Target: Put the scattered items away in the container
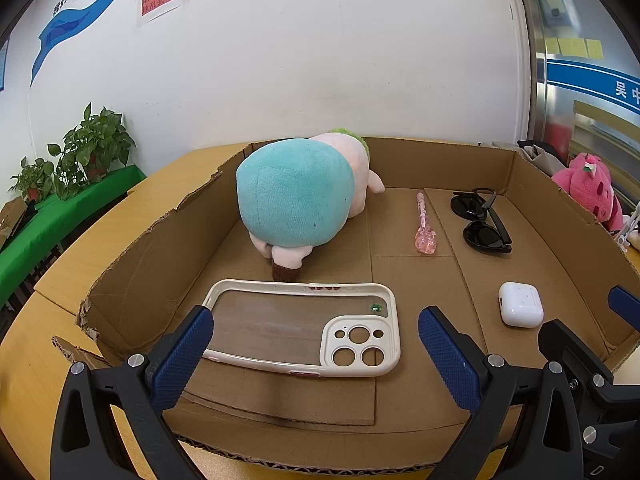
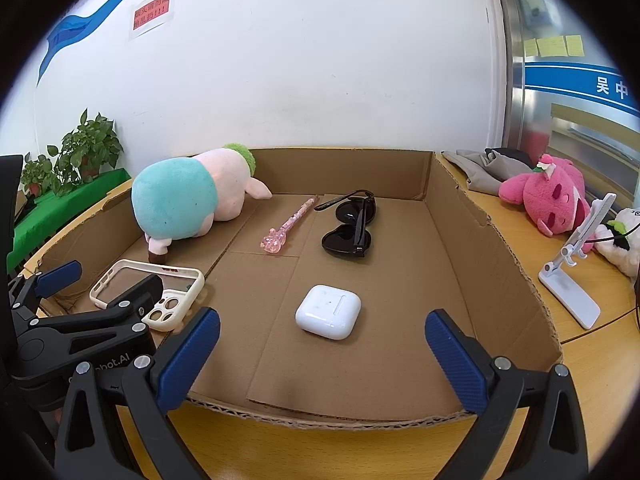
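Observation:
A shallow cardboard box (image 1: 132,264) (image 2: 492,248) lies on the wooden table. Inside it are a teal and pink plush toy (image 1: 296,196) (image 2: 184,200), a cream phone case (image 1: 304,328) (image 2: 132,280), a pink wand pen (image 1: 423,224) (image 2: 290,226), black sunglasses (image 1: 482,220) (image 2: 352,226) and a white earbud case (image 1: 520,304) (image 2: 328,312). My left gripper (image 1: 316,356) is open and empty over the box's near edge, its fingers either side of the phone case. My right gripper (image 2: 322,360) is open and empty, just in front of the earbud case.
A pink plush toy (image 2: 548,196) (image 1: 592,188), a white phone stand (image 2: 572,272), a white plush (image 2: 620,240) and grey cloth (image 2: 480,168) lie on the table right of the box. Potted plants (image 1: 88,148) stand on a green-covered table at the left.

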Demonstrator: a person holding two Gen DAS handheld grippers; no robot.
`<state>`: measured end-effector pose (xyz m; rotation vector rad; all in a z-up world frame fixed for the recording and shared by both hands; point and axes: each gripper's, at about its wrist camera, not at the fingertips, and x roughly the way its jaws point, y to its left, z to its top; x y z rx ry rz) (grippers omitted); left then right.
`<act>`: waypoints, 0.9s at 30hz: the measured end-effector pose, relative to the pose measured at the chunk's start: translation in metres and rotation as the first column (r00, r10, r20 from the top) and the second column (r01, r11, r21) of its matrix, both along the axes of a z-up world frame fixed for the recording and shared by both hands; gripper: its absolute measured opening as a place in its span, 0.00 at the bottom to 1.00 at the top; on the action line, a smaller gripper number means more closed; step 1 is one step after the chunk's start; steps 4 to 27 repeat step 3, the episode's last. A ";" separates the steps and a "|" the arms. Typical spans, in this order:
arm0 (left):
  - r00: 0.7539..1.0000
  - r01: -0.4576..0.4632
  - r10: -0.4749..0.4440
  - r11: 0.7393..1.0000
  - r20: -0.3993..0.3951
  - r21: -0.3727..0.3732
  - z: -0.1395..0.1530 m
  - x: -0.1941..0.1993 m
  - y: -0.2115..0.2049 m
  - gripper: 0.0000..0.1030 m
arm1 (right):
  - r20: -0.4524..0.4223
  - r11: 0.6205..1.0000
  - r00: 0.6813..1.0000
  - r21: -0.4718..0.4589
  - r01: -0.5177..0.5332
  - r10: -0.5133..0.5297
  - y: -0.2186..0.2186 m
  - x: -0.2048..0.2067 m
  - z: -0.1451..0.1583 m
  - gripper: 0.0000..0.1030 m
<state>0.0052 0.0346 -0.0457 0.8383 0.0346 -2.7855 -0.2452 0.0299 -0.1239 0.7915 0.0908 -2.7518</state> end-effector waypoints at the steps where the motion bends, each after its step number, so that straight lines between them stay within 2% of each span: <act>1: 1.000 0.000 0.000 1.000 0.000 0.000 0.000 0.000 0.000 1.00 | 0.000 1.000 1.000 0.000 0.000 0.000 0.000 0.000 0.000 0.99; 27: 1.000 0.000 0.000 1.000 0.000 0.000 0.000 0.000 0.000 1.00 | 0.000 1.000 1.000 0.000 0.000 0.000 0.000 0.000 0.000 0.99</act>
